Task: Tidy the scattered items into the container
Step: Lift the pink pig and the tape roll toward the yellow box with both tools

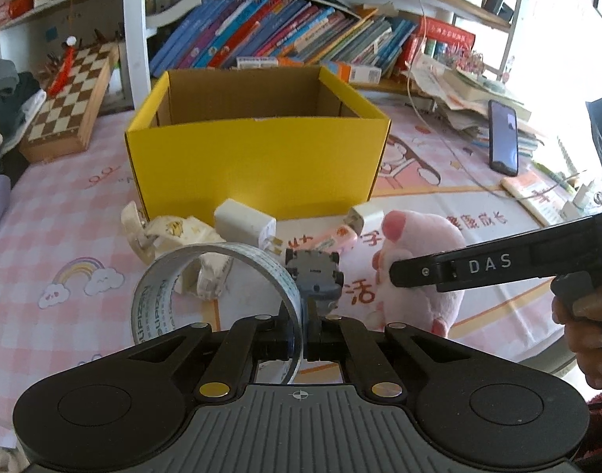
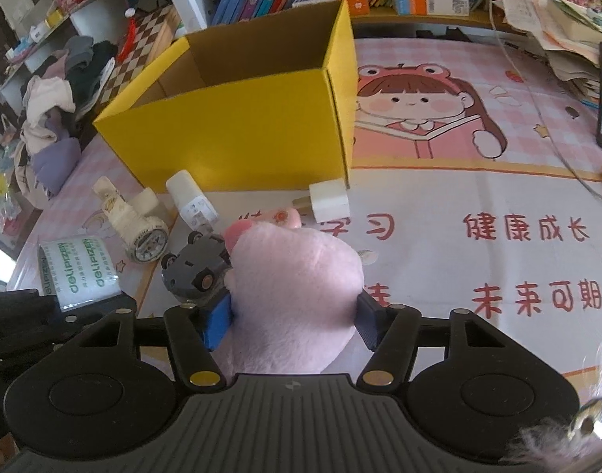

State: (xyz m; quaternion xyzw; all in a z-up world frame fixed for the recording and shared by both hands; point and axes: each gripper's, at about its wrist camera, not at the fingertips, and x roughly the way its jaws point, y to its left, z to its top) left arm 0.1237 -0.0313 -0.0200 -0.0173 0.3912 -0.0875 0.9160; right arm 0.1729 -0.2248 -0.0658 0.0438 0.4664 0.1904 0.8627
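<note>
An open yellow cardboard box [image 1: 257,157] stands on the pink mat; it also shows in the right wrist view [image 2: 237,134]. My left gripper [image 1: 304,339] is shut on the wall of a clear tape roll [image 1: 218,287], which stands on edge. The roll also shows in the right wrist view [image 2: 82,272]. My right gripper [image 2: 293,315] is shut on a pink plush toy [image 2: 293,287], its blue pads [image 2: 218,319] pressing both sides. The plush also shows in the left wrist view [image 1: 419,268]. A grey toy car [image 1: 314,272] lies between the roll and the plush.
Two white chargers [image 1: 243,222] [image 1: 366,215], a cream tape dispenser [image 2: 137,220] and a small pink item [image 1: 336,238] lie before the box. A chessboard [image 1: 68,102] leans at left. A phone [image 1: 502,138], papers and a cable lie at right. Bookshelves stand behind.
</note>
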